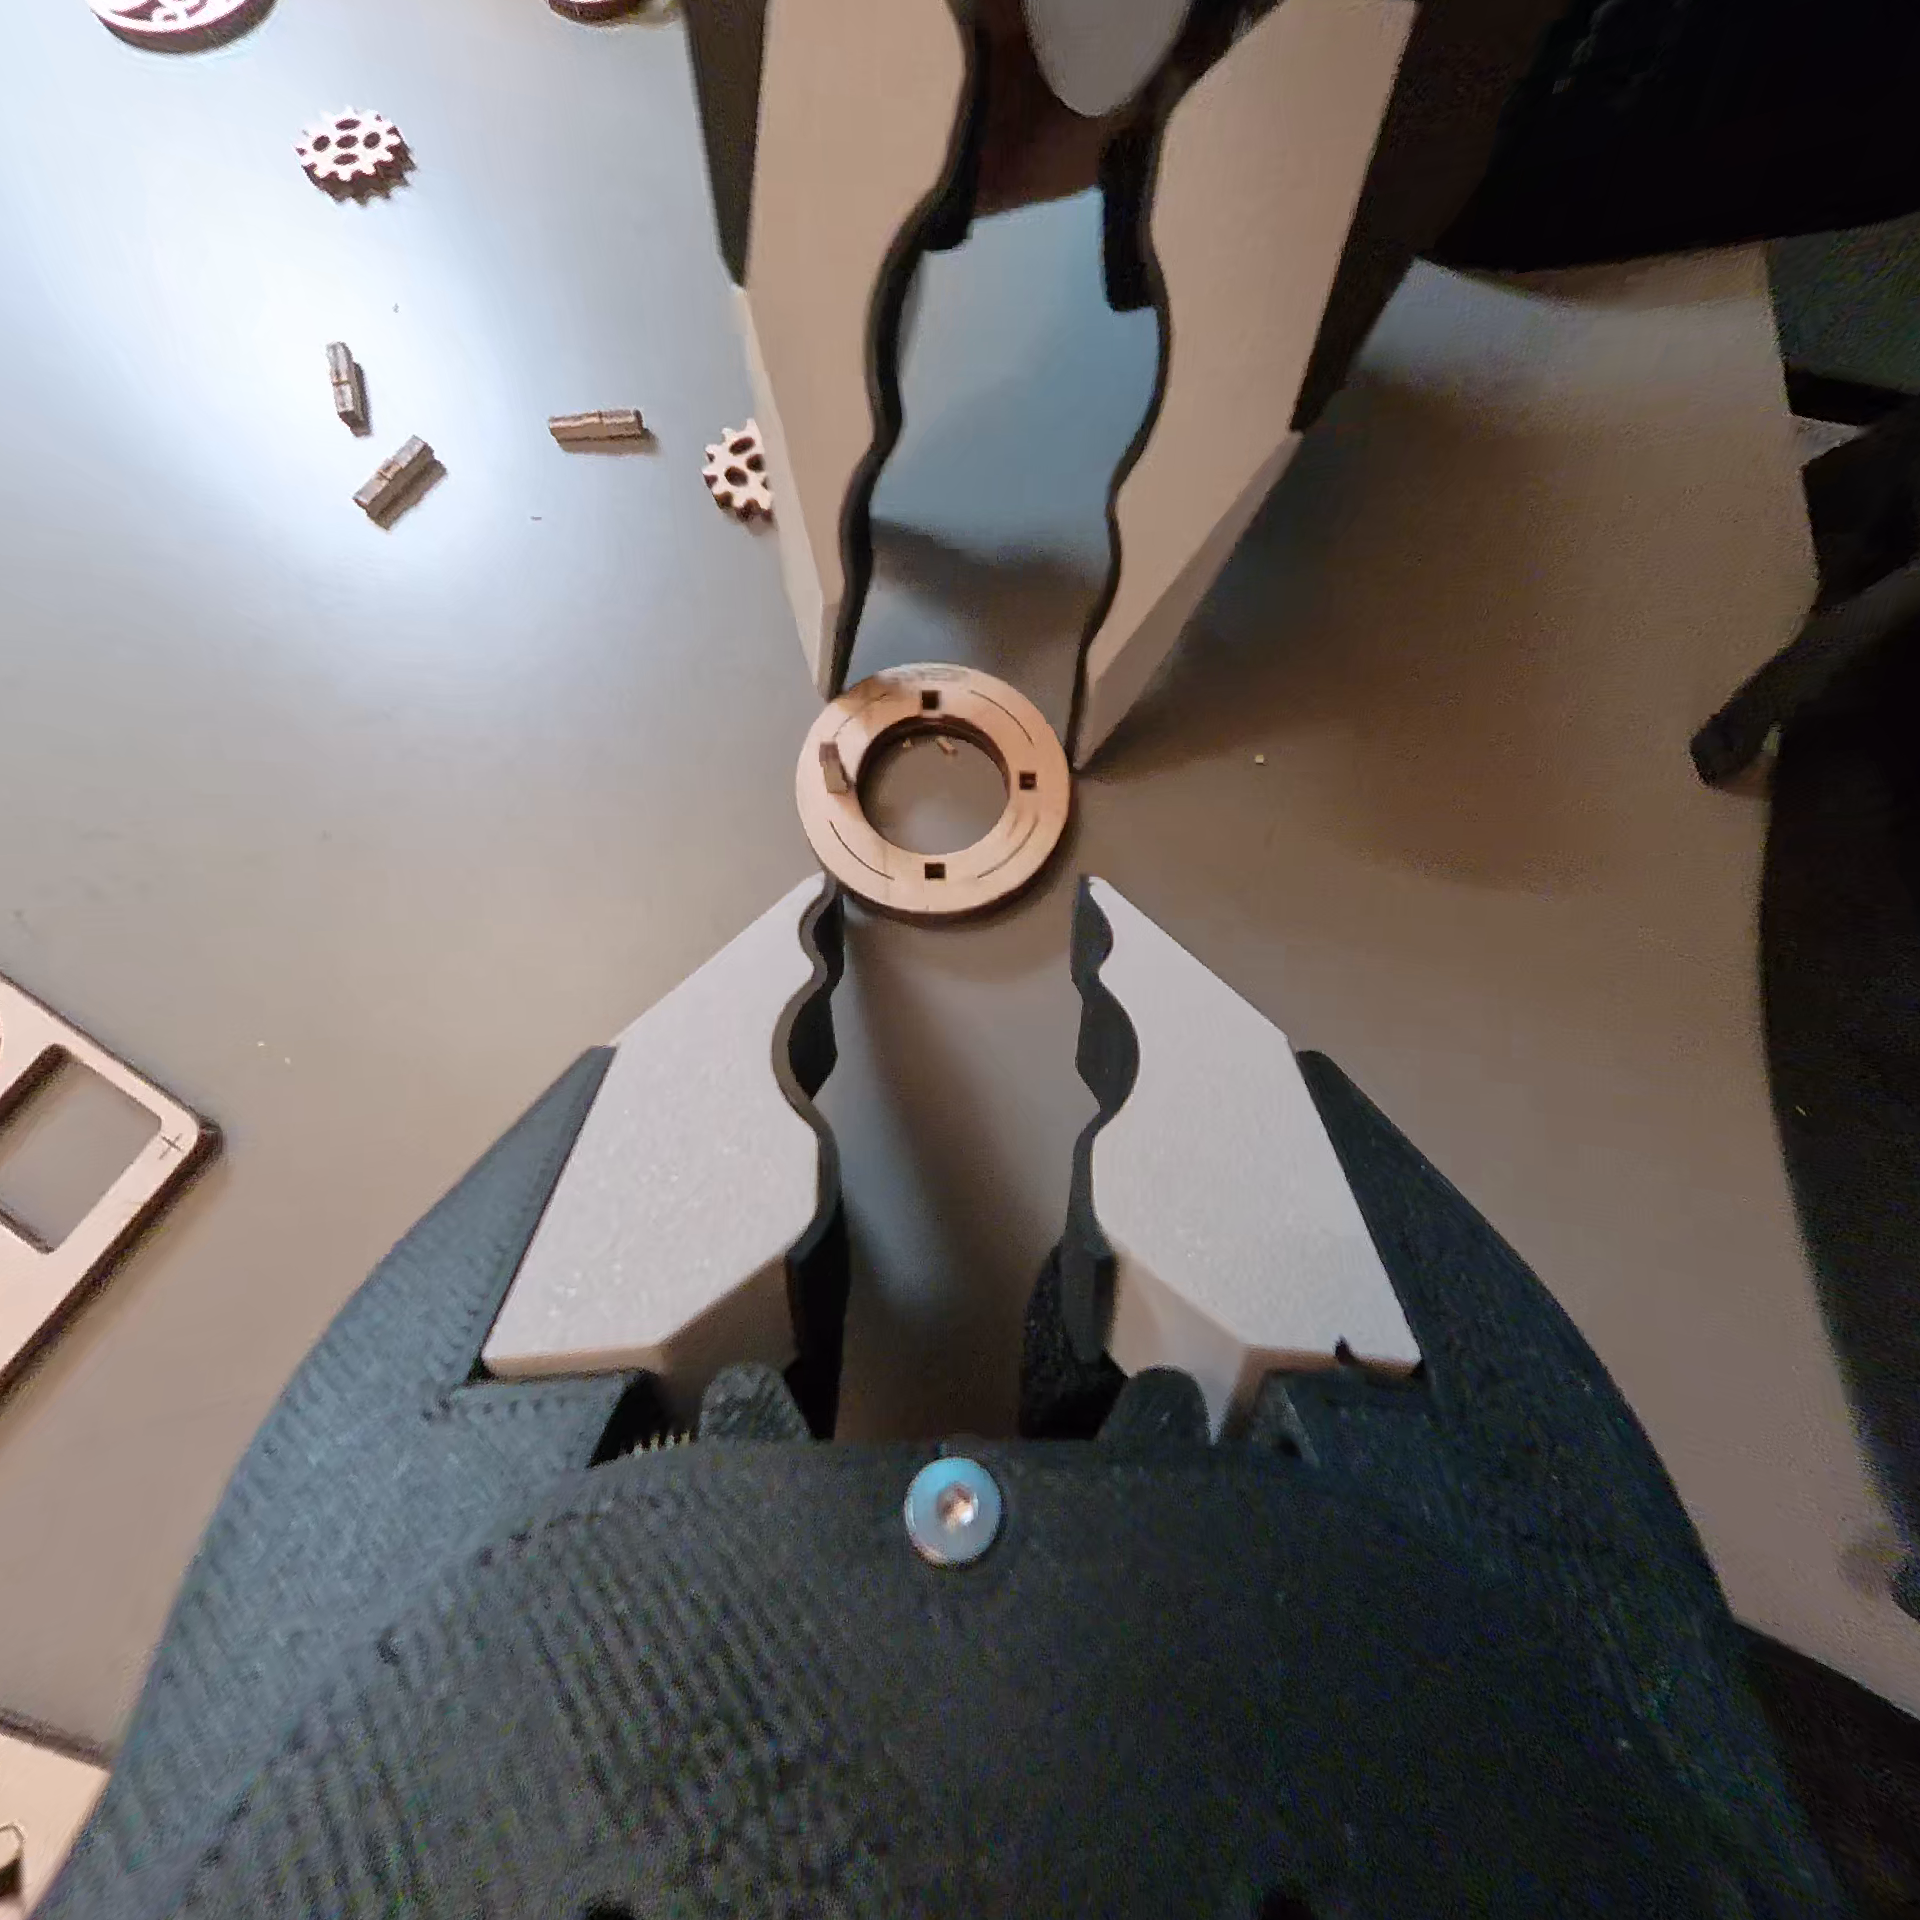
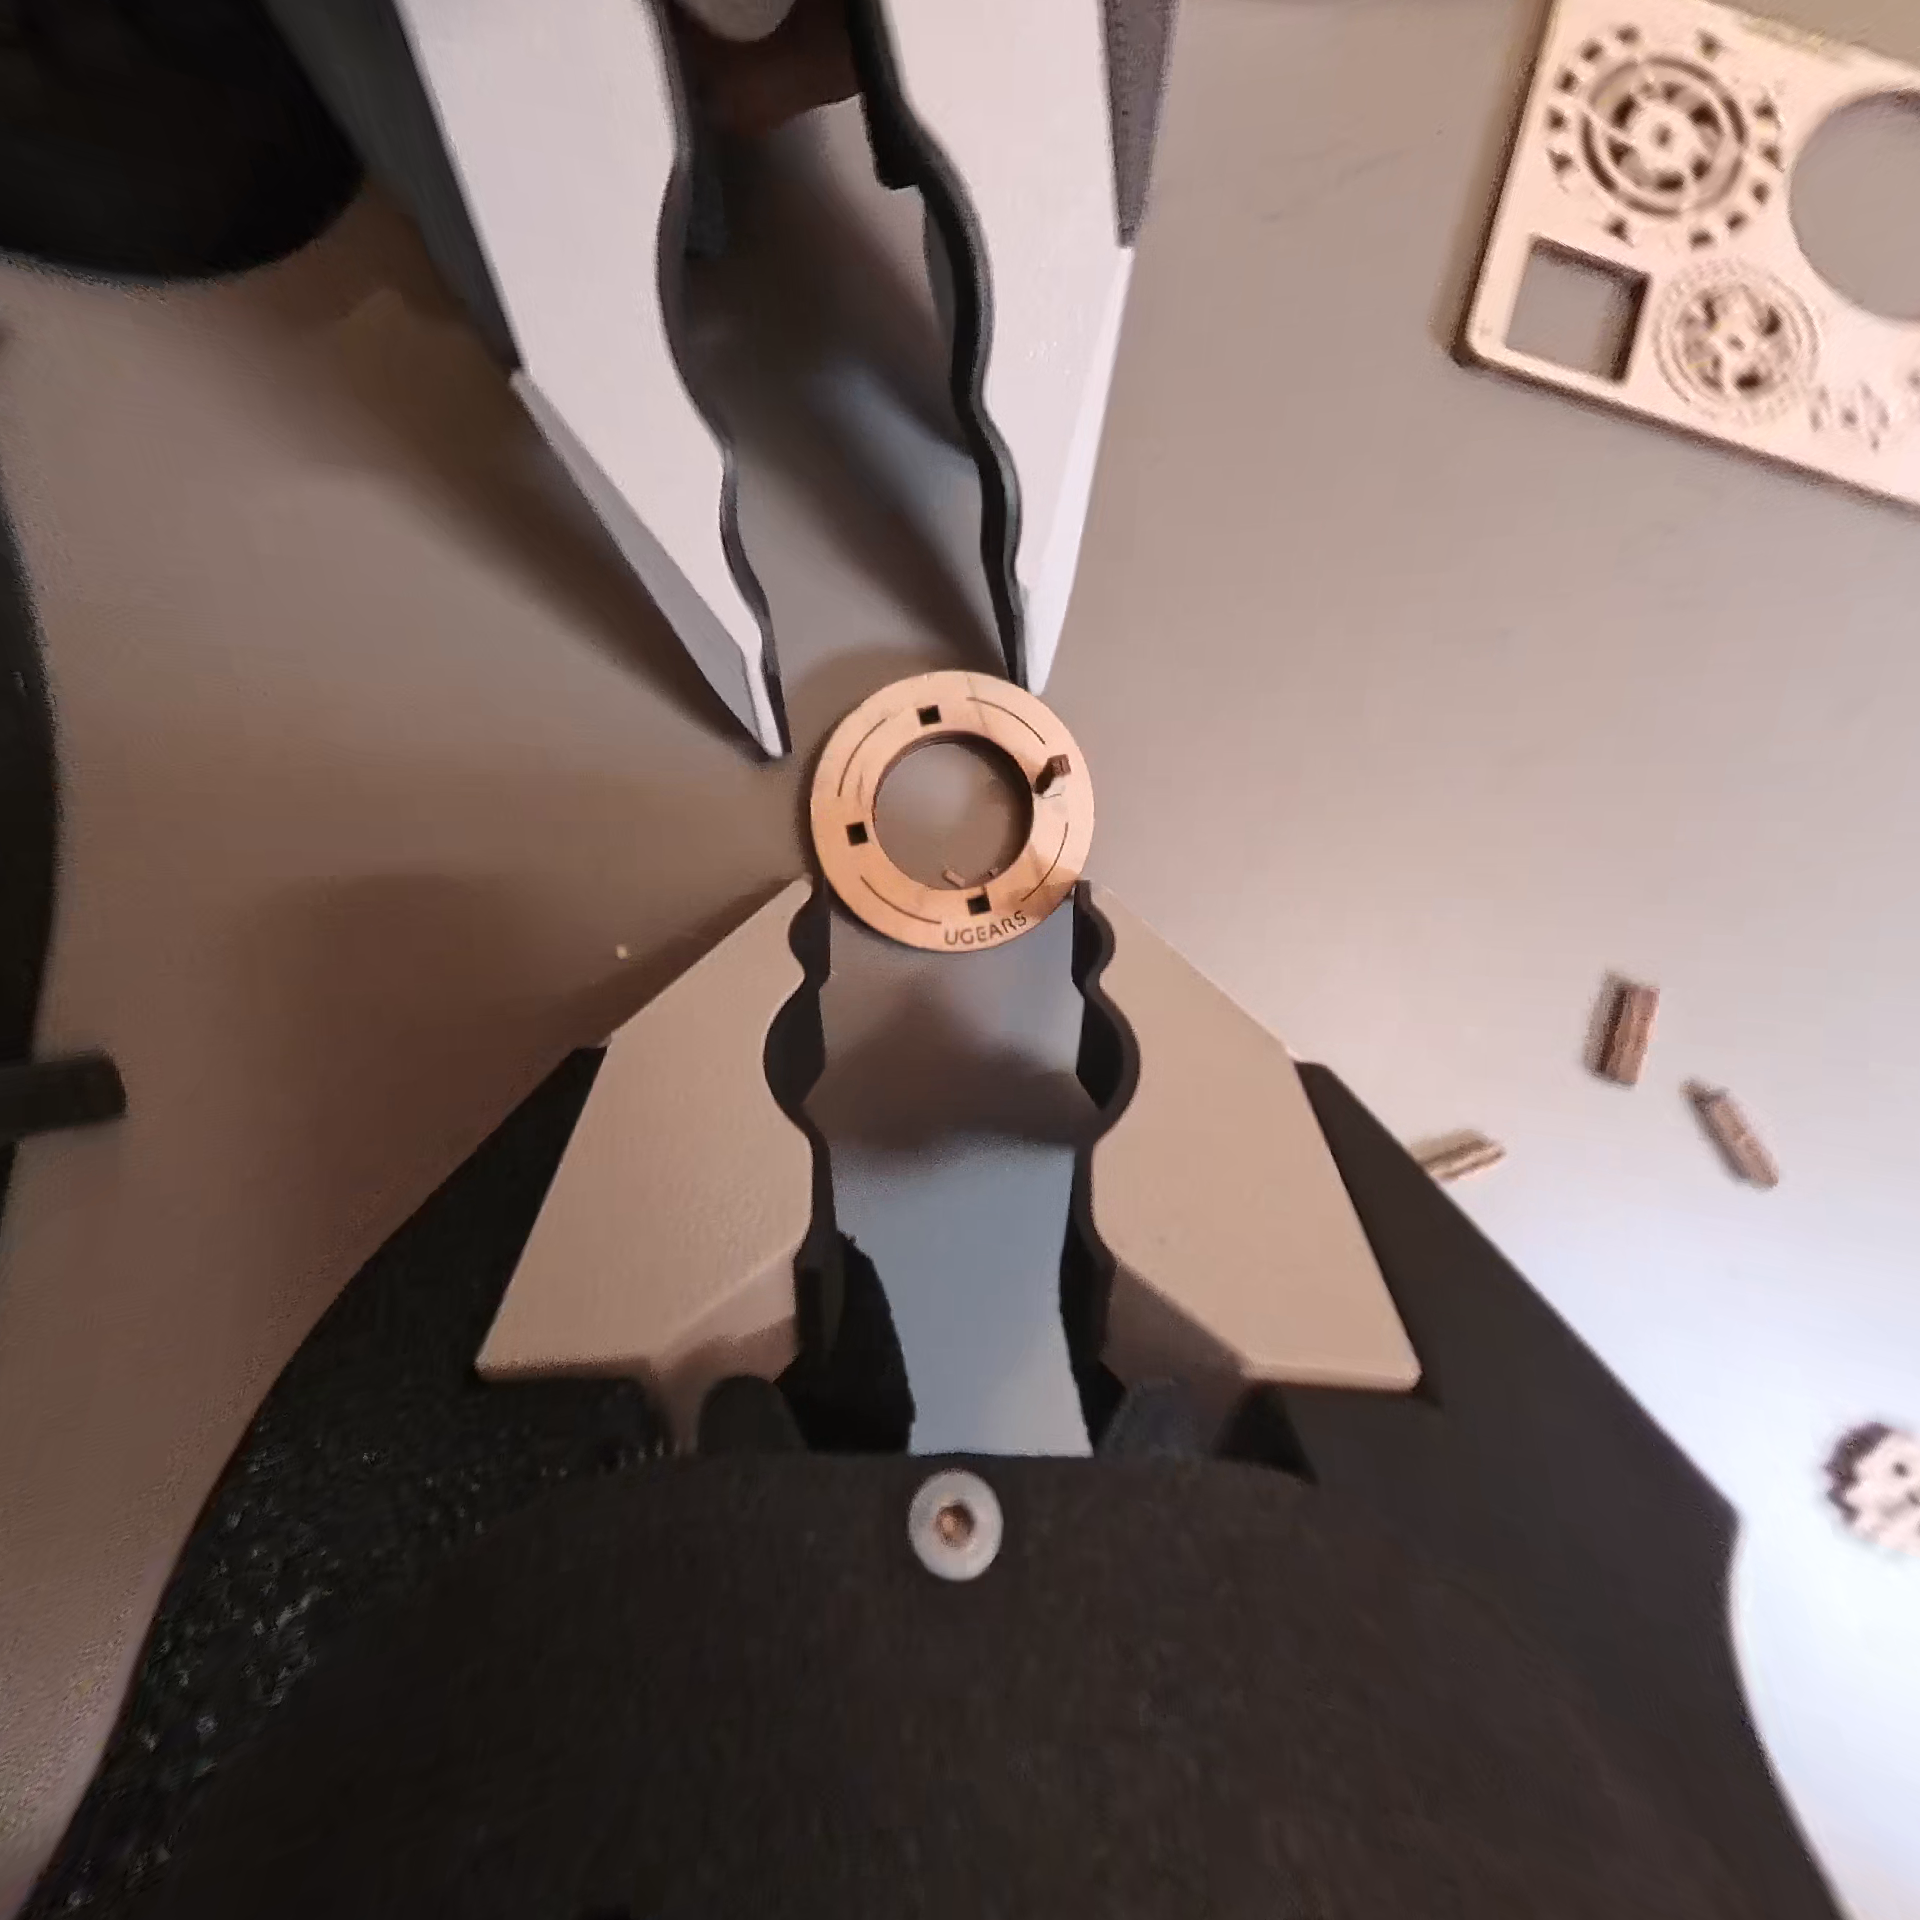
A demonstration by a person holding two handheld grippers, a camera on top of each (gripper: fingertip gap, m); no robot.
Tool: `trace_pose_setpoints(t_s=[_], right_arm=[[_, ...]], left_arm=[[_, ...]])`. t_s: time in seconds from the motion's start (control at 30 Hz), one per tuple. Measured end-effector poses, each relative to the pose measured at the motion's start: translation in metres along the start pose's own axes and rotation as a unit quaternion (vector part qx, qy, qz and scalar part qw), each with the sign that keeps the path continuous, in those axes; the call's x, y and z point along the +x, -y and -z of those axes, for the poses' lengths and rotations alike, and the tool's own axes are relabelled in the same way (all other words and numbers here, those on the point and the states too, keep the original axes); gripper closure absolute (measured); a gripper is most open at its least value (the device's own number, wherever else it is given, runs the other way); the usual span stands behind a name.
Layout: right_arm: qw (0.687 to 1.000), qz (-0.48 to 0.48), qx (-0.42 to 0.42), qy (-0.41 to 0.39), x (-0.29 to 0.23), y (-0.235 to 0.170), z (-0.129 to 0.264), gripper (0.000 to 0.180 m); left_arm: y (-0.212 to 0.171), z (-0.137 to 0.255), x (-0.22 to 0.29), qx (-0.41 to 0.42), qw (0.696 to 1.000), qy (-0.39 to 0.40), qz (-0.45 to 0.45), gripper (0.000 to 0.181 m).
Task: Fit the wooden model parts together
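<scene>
We find the wooden ring (image 1: 932, 798) lying flat on the grey table (image 1: 312, 779), and we take it as our landmark. The left gripper (image 1: 956, 894) stands spread about as wide as the ring, its fingertips (image 1: 816, 894) just beside the ring's near edge; whether they touch it we cannot tell. The right gripper (image 2: 948, 902) is spread to a like width on the opposite side, and in its own view one fingertip (image 2: 1086, 902) sits against the ring's (image 2: 951, 810) rim while the other lies just beside it. Neither gripper pinches the ring across its width. A small peg (image 1: 831, 766) stands in one of the ring's square slots. The left wrist view alone shows two small gears (image 1: 353, 153) beyond the ring to the left, one (image 1: 740, 476) partly hidden behind the right gripper's finger. The right wrist view alone shows a cut-out parts sheet (image 2: 1704, 239) beyond the ring to the right and a blurred gear (image 2: 1881, 1496) nearer the camera. Three short wooden pins (image 1: 594, 426) lie well apart from the ring in both views.
</scene>
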State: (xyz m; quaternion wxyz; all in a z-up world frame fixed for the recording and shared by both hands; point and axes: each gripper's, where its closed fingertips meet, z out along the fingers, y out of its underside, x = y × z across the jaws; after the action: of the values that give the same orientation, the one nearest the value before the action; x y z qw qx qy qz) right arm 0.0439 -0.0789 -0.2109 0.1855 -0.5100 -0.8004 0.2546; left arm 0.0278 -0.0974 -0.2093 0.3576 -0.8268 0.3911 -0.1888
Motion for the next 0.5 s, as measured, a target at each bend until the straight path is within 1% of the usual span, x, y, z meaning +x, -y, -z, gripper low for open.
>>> trace_pose_setpoints(t_s=[0.07, 0.1, 0.13, 0.2, 0.27, 0.37, 0.43, 0.5], right_arm=[[0.997, 0.077, -0.002, 0.011, 0.008, 0.001, 0.001, 0.133], [0.995, 0.096, -0.009, 0.010, 0.017, 0.000, 0.002, 0.129], [0.995, 0.094, -0.017, 0.012, 0.024, 0.000, 0.005, 0.128], [0.997, 0.077, -0.009, 0.022, 0.030, 0.003, 0.013, 0.128], [0.999, 0.043, 0.007, 0.022, 0.029, 0.003, 0.018, 0.128], [0.998, -0.033, 0.041, 0.018, 0.017, 0.002, 0.016, 0.126], [0.996, -0.064, 0.062, -0.005, 0.013, 0.007, 0.012, 0.124], [0.995, -0.083, 0.053, -0.020, 0.010, 0.008, 0.005, 0.120]], left_arm=[[-0.003, 0.004, 0.002, -0.004, 1.000, -0.011, 0.011, 0.138], [-0.004, 0.007, 0.004, -0.003, 1.000, -0.021, 0.021, 0.139], [-0.004, 0.010, 0.006, 0.002, 0.999, -0.034, 0.031, 0.142], [0.000, 0.017, 0.005, 0.027, 0.997, -0.046, 0.052, 0.143], [0.001, 0.023, -0.003, 0.042, 0.997, -0.030, 0.063, 0.140], [0.001, 0.022, -0.017, 0.051, 0.997, -0.002, 0.061, 0.129], [0.000, 0.015, -0.019, 0.039, 0.998, -0.001, 0.048, 0.120], [-0.002, 0.006, -0.023, 0.020, 1.000, 0.005, 0.024, 0.112]])
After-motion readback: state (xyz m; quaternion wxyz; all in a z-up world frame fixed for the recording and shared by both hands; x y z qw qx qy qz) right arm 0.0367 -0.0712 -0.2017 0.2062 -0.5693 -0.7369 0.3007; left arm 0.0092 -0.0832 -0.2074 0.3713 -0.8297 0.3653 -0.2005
